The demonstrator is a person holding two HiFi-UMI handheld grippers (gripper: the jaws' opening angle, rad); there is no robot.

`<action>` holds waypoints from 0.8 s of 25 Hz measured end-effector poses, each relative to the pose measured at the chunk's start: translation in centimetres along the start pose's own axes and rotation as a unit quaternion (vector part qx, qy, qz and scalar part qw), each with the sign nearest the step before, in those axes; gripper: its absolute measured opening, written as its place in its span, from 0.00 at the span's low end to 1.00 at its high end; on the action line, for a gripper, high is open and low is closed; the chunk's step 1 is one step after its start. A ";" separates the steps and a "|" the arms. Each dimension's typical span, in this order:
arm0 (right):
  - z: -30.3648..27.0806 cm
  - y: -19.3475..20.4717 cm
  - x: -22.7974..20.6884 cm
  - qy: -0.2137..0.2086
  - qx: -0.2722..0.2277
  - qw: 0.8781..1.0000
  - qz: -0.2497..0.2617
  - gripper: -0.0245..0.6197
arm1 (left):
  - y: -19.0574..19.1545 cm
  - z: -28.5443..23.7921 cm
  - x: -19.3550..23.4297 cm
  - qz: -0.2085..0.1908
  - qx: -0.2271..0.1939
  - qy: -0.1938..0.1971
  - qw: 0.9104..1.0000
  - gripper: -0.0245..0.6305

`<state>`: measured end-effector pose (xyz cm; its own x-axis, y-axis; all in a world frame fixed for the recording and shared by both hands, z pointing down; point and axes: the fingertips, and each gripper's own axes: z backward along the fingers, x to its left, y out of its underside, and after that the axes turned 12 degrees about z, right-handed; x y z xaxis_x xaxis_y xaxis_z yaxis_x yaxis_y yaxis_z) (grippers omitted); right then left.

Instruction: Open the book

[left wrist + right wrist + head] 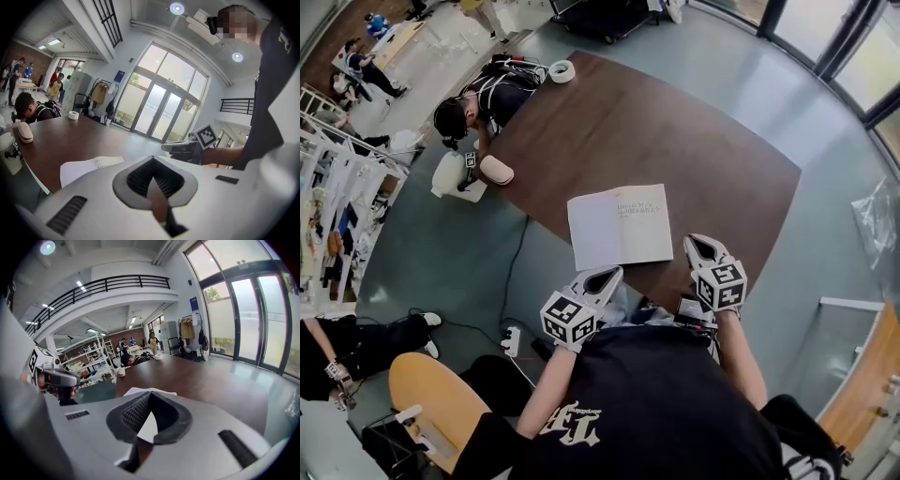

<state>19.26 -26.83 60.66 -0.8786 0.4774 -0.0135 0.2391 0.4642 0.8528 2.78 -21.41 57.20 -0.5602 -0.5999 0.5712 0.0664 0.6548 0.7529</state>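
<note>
One white book (619,225), flat on brown table (675,131)

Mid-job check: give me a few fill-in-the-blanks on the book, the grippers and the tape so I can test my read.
1. The white book on the table is ___, not open.
2. The right gripper has its jaws ___.
3. Neither it nor the left gripper ___ the book.
4. The roll of tape sits at the table's ___ edge, away from both grippers.
Missing words: closed; shut; touches; far.
</note>
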 end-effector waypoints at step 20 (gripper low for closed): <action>-9.0 7.1 -1.4 -0.006 0.092 0.994 -0.053 0.06 | -0.2 -1.3 3.6 0.003 0.051 0.023 0.998 0.05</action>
<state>18.43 -30.96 71.44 -0.8979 0.4275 -0.1049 0.2191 0.6406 0.7359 1.85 -24.28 59.51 -0.5218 -0.6149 0.5913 -0.0156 0.6999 0.7140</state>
